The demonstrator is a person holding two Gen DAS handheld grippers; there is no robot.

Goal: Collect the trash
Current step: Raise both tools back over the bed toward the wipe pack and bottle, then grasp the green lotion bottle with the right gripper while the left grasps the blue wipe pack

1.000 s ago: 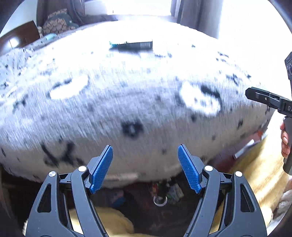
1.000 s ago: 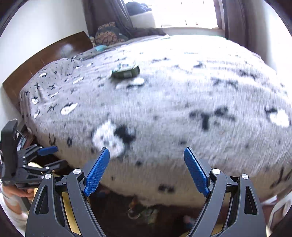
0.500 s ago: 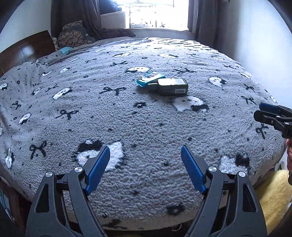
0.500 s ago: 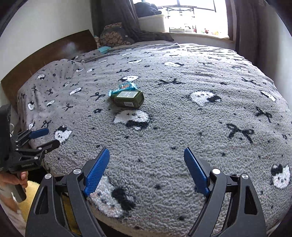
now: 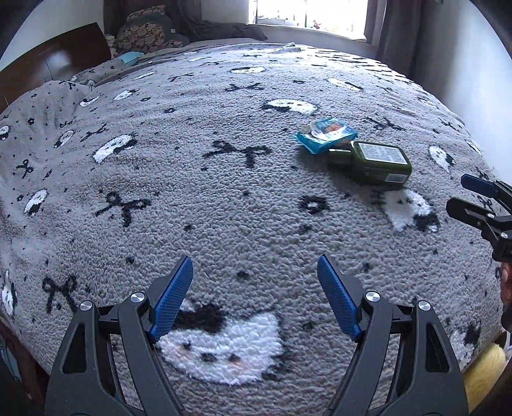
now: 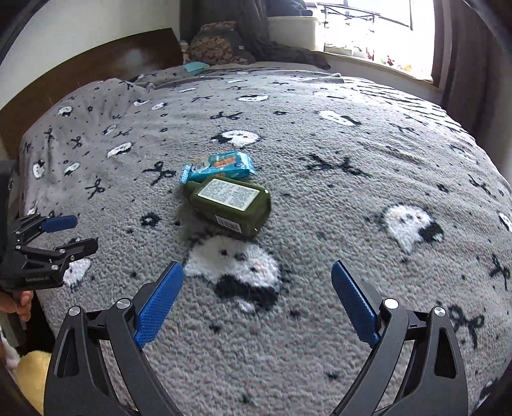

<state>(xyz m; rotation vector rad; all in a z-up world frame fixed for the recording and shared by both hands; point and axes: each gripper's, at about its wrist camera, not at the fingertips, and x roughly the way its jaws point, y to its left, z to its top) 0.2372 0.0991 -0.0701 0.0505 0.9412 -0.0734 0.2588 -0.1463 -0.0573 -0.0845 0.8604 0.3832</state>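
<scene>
Right tongs [image 6: 257, 299] up close, jaws opening wide with nothing between them, hovering over the grey blanket [image 6: 352, 198]. Left tongs [image 5: 256, 296] alongside, parted and empty too. Ahead lies the trash: a green bottle [image 6: 232, 208] flat on the bed, almost dead ahead of the right tongs and a touch left, its long axis running diagonally from near-right to far-left. From the left tongs the bottle [image 5: 372, 161] sits well off to the right, so the right hand looks better lined up. Touching its far end, a blue wrapper [image 6: 219, 166] lies crosswise. Beyond that, pillows [image 6: 220, 46] and a bright window [image 6: 377, 28].
</scene>
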